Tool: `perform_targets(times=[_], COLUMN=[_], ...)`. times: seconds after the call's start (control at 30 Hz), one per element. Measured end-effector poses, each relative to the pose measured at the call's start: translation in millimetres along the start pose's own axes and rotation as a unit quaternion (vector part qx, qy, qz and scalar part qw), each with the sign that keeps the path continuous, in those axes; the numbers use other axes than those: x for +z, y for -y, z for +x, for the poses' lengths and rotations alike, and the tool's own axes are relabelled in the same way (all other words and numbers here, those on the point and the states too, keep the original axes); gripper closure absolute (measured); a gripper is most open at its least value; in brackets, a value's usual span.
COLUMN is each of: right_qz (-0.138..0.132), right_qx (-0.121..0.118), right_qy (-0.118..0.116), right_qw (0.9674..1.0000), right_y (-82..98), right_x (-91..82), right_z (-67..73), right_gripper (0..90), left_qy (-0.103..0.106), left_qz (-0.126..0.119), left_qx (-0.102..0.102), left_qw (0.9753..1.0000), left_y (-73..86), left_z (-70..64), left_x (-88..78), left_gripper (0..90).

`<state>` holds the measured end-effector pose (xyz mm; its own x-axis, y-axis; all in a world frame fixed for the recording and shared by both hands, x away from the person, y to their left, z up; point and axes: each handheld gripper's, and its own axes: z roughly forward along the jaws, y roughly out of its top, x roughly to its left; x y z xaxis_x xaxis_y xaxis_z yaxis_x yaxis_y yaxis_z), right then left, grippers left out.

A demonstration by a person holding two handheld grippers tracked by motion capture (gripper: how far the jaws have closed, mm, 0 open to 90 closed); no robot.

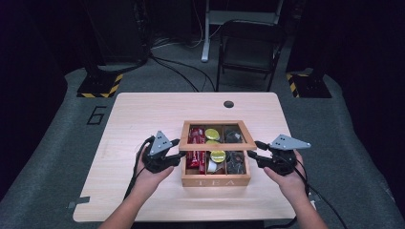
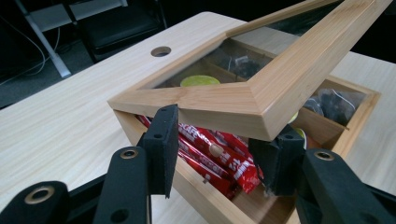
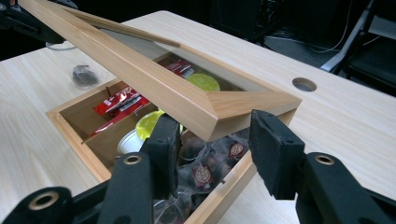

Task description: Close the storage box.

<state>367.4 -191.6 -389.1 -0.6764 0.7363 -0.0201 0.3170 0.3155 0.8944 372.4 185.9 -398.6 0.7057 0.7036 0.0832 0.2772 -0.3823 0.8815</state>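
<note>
Black folding chair (image 1: 248, 47) beyond table (image 1: 143, 114); striped floor bases (image 1: 100, 86); cables (image 1: 176, 71).

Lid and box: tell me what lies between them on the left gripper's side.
In the left gripper view, red snack packets show in the gap between the raised lid and the box, beside the left gripper.

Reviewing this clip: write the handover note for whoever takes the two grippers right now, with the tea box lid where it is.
Left gripper: jaws straddle the lid's near-left corner; grip unclear.
Right gripper: jaws astride the lid's right corner, pads not clearly pressing.
Tea box: mid-table, lid raised at the front above it.
Inside: red packets, yellow-lidded pods, dark tea bags.
Done: box filled, lid over box.
Left: probably lower the lid flush, then release.
</note>
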Motion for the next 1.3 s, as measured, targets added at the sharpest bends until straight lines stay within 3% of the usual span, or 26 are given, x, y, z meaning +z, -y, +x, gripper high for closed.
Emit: perform_targets(times=[0.23,0.47,0.57,0.9,1.1,1.3], right_qz=[0.010,0.017,0.018,0.019,0.019,0.022], right_qx=[0.003,0.003,0.005,0.000,0.011,0.009], right_qy=[-0.007,-0.009,-0.010,-0.010,-0.010,-0.004], right_qw=[0.9999,0.9998,0.9998,0.9998,0.9997,0.9997], right_y=[14.6,24.1,27.7,35.4,41.0,45.8], right_x=[2.4,3.6,4.1,3.0,4.3,6.2], right_z=[3.0,6.1,7.6,11.0,12.8,15.6], right_gripper=[52.7,52.4,52.3,52.0,52.0,52.0], left_qy=[0.011,0.008,0.010,0.010,0.017,0.010], left_qz=[0.005,0.006,0.015,0.021,0.025,0.023], left_qx=[-0.011,-0.012,0.000,-0.003,-0.011,-0.024], left_qw=[0.9999,0.9999,0.9998,0.9997,0.9995,0.9994], left_y=[14.7,24.1,25.7,30.9,36.3,42.3], left_z=[-4.2,-9.6,-9.9,-13.6,-15.6,-18.2], left_x=[2.7,4.9,4.5,5.3,6.0,7.9], left_gripper=[51.4,51.4,51.4,51.0,50.9,50.4])
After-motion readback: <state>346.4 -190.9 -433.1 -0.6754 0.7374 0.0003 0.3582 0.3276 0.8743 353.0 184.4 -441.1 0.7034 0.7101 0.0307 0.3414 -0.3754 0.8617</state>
